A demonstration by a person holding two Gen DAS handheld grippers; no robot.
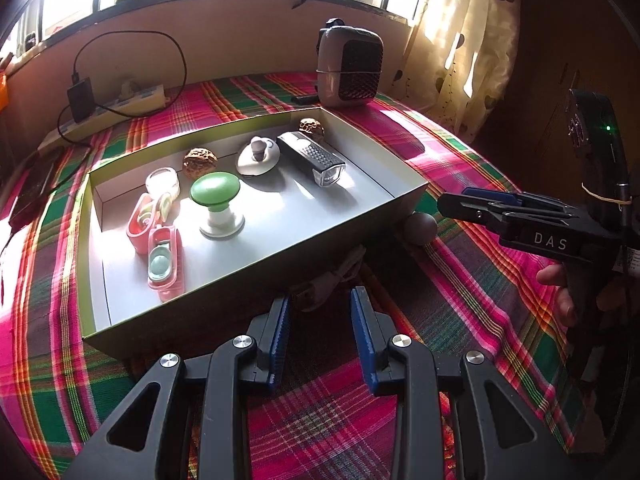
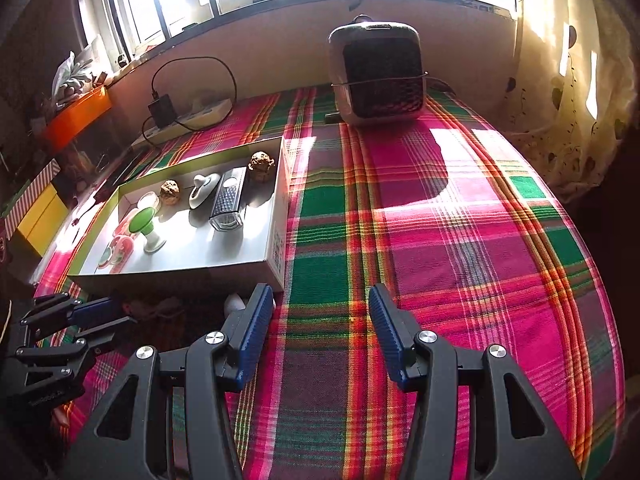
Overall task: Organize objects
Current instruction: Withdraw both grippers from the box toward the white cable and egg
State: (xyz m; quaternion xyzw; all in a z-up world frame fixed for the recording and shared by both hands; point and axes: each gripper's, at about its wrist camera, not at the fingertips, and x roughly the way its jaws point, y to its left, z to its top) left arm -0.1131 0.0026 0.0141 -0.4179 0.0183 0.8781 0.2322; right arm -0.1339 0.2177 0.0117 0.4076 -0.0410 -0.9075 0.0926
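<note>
Left wrist view shows a plaid cloth (image 1: 460, 264) in pink, green and dark bands covering the whole surface, with a barred window along the back wall and a spotted curtain (image 1: 476, 40) hanging at the right. On the cloth lies a shallow open box (image 1: 404, 204), grey inside, angled across the middle. Behind it stands a small fan heater (image 1: 352, 66) with a dark grille, and to the far left a power strip (image 1: 132, 100) with a black adapter and looping cable. Inside the box sit a black grater with a clear end (image 1: 312, 158), a green-topped knob on a white base (image 1: 216, 204), a white lid with a knob (image 1: 258, 156), 2 pink cases (image 1: 158, 240) near the left corner, a clear round container (image 1: 162, 182), and 2 walnuts (image 1: 200, 162), 1 of them at the far corner. Outside the box, against its near right corner, rests a grey ball (image 1: 420, 228), and a pale cable bundle (image 1: 336, 272) lies in shadow along the near wall. The left gripper (image 1: 320, 320) hovers low over the cloth just before that bundle, fingers spread, nothing between them. The right gripper (image 2: 320, 312) also stands apart and empty, over bare cloth beside the box's right wall.
</note>
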